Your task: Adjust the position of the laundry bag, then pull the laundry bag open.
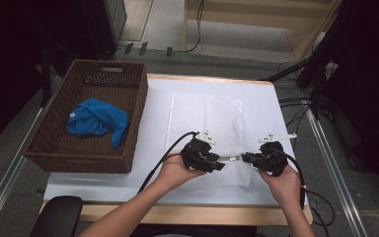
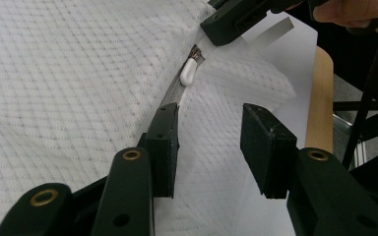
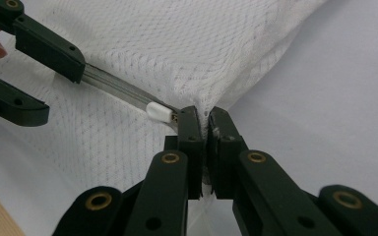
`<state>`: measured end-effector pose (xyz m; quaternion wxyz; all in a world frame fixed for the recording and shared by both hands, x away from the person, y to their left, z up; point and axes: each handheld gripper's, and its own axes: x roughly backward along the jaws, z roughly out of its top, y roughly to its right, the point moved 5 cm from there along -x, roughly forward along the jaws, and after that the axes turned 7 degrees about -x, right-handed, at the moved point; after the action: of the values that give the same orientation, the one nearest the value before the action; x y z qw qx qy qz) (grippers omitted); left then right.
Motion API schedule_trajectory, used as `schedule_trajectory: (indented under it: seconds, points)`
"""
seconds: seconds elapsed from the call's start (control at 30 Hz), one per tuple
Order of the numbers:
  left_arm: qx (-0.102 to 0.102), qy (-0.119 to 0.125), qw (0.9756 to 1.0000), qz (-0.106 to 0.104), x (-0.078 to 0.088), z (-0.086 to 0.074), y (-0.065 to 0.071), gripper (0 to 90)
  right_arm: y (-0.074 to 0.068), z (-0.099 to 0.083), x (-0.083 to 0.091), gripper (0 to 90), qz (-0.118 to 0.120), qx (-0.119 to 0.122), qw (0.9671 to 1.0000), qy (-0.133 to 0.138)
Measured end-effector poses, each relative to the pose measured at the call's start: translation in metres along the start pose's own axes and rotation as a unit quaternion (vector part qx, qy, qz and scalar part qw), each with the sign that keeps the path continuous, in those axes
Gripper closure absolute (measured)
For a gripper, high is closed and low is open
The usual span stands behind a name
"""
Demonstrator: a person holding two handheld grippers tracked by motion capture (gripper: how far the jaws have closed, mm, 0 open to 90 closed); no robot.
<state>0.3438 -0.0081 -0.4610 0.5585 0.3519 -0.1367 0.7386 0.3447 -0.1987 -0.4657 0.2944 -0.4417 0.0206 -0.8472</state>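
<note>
Right gripper (image 3: pixel 205 129) clamped tight on mesh bag (image 1: pixel 205 118) corner by white zipper pull (image 3: pixel 158 111). Left gripper (image 2: pixel 211 132) jaws part open, one pad on zipper track (image 2: pixel 172 91) — nothing pinched. Risk: left misses the pull, or corner slips under tension — basket (image 1: pixel 44 148) sits far left.

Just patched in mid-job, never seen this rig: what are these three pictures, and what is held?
No robot here: a person holds a two-jaw claw in each hand. The high view looks down on the table; the other two cameras ride on the claws. A white mesh bag lies on the white table, beside a wicker basket holding a blue cloth. The right claw is shut on the bag's corner, where the zipper ends. The left claw is open, one jaw against that zipper, short of its white pull.
</note>
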Motion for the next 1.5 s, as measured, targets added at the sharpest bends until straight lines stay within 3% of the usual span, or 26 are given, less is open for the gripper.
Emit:
schedule_trajectory:
  seconds: [0.3,0.63,1.5]
  points:
    - [-0.001,-0.002,1.0000,-0.007,-0.009,0.004,-0.002,59.0,0.000,0.000,-0.001,87.8,0.000,0.007,1.0000,0.001]
    - [-0.015,-0.016,0.9998,0.004,-0.022,0.008,-0.004,61.9,-0.001,0.001,0.000,87.8,0.003,0.008,1.0000,0.004]
    - [-0.004,-0.038,0.9993,0.004,-0.052,0.010,-0.008,69.9,-0.007,0.000,0.003,87.9,0.008,0.023,0.9997,0.002]
